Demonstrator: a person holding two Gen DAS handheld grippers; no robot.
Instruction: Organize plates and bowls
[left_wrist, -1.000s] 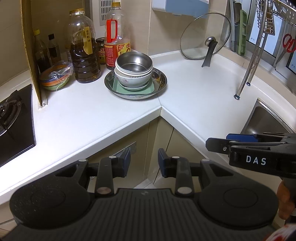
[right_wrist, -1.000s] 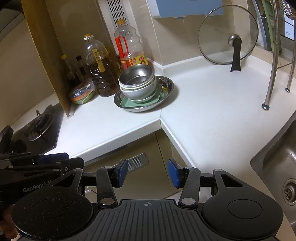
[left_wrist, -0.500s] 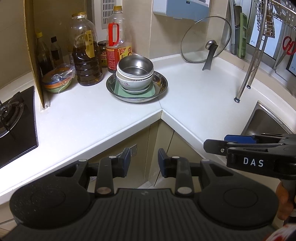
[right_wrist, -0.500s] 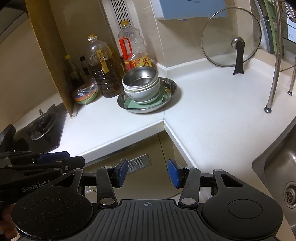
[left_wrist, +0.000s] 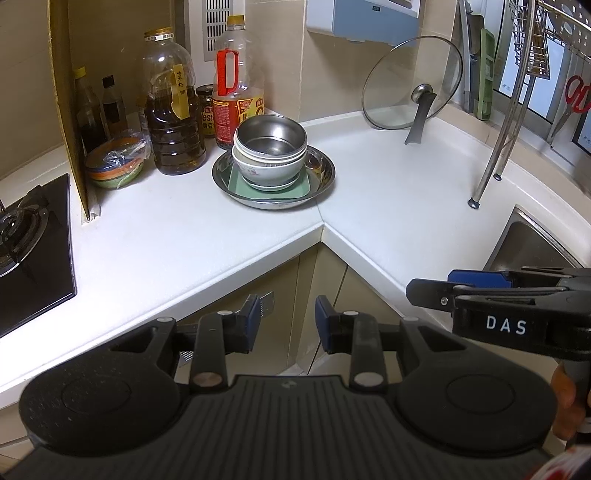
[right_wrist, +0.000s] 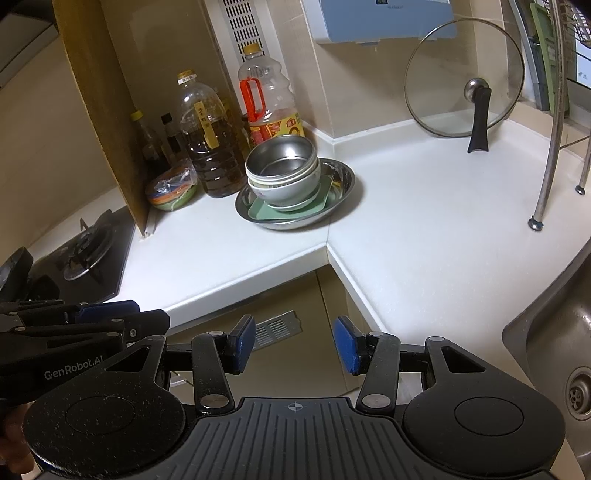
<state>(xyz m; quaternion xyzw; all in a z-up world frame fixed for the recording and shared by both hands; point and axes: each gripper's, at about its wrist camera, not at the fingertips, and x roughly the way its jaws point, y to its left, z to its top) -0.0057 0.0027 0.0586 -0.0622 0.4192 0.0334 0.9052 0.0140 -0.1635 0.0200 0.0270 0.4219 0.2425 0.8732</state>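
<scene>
Stack: bowls (left_wrist: 270, 147) are sitting nested on a green plate (left_wrist: 269, 183) in a steel dish (left_wrist: 325, 166), frame centre.
Left gripper (left_wrist: 284, 319): we are holding it apart, empty.
Right gripper (right_wrist: 293, 341): apart, empty.
Progress: we are judging stacking done, nothing left loose.

The left gripper (left_wrist: 286, 325) points forward and downward, its two black fingers spread with a clear gap between the blue pads (left_wrist: 254, 314) — nothing is between them. The right gripper (right_wrist: 293, 341) has the same tilt, and its jaws stand a little wider apart; its blue pads (right_wrist: 341, 345) also press on nothing.

Seen from the left wrist, the right gripper (left_wrist: 498, 295) lies beside the right-hand finger, to its right and slightly ahead of its tip, side-on. From the right wrist, the left gripper (right_wrist: 85, 325) sits just left of the left-hand finger. Below it, part of the person's hand (left_wrist: 565, 402) shows — it closes around the right gripper's handle.
</scene>
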